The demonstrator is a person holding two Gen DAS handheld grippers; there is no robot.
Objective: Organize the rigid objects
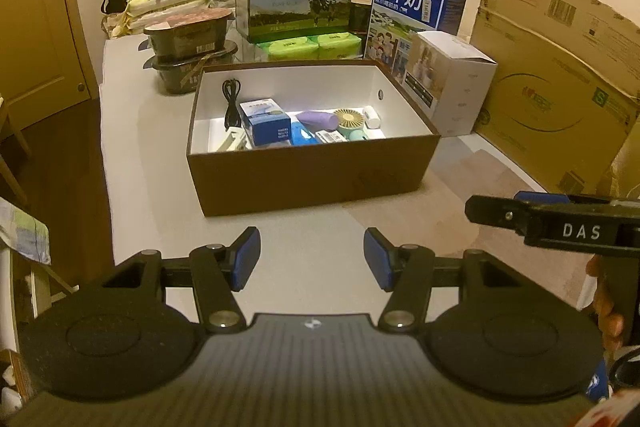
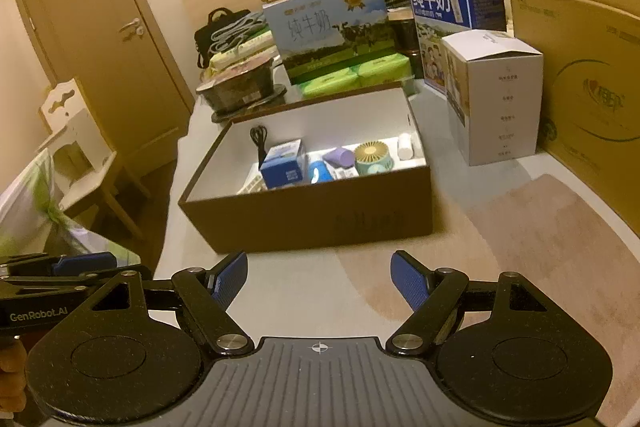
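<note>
Brown box (image 1: 316, 171) sits dead ahead of both grippers — long side facing them, already packed with a fan (image 1: 349, 119) and small cartons. Left gripper (image 1: 312, 259) and right gripper (image 2: 319, 281) both gape, holding nothing — neither's nearer.

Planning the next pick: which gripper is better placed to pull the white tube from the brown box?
Right, probably. The white tube lies at the brown box's right end, the right gripper's side. Left gripper faces the box's left half. Both are open, empty and short of the box.
</note>
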